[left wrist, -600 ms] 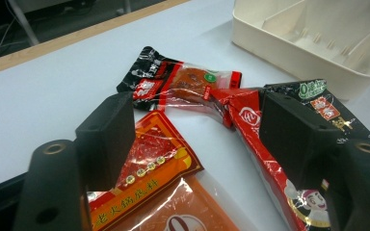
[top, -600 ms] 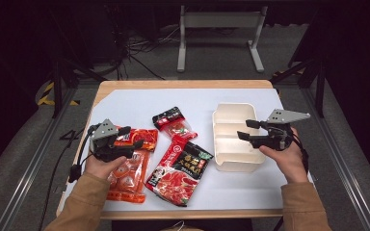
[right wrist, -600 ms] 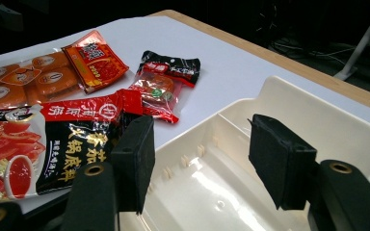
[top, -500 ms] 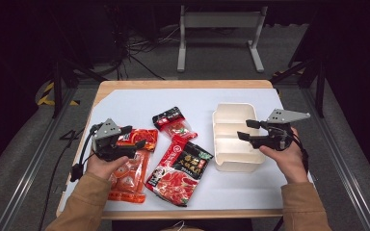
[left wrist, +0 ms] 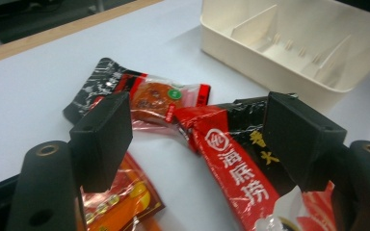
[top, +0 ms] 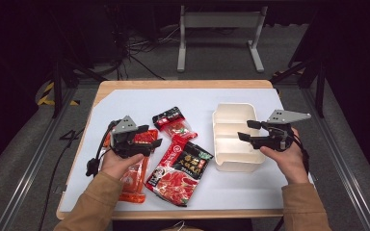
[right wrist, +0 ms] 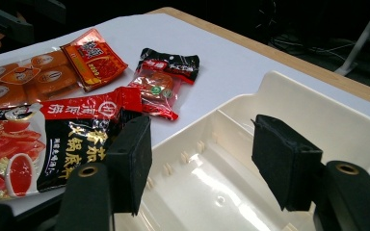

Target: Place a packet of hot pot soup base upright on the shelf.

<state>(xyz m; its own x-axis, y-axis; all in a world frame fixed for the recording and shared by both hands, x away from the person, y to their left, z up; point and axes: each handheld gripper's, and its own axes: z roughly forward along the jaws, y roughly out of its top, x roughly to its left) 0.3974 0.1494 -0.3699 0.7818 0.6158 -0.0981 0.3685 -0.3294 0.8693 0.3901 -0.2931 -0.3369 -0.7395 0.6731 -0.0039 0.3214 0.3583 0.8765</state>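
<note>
My left gripper (top: 150, 136) (left wrist: 197, 130) is open and hovers low over the sauce packets at the table's left. Just ahead of its jaws lie a small black-and-red packet (top: 173, 120) (left wrist: 159, 96) and the top of a large red-and-black soup-base packet (top: 180, 168) (left wrist: 226, 159). An orange packet (top: 143, 136) (left wrist: 115, 202) lies under the left jaw. My right gripper (top: 245, 130) (right wrist: 202, 163) is open with nothing in it, held over the near compartment of a cream divided tray (top: 231, 113) (right wrist: 318, 110).
A long orange-red packet (top: 132, 183) (right wrist: 14, 82) lies partly beneath the left hand. White paper covers the wooden table (top: 173, 84). Bare white surface lies behind the packets and in front of the tray. Metal stand legs and cables are on the floor beyond the table.
The left gripper has shifted slightly right, toward the packets. The right gripper stays over the tray, and both remain open.
</note>
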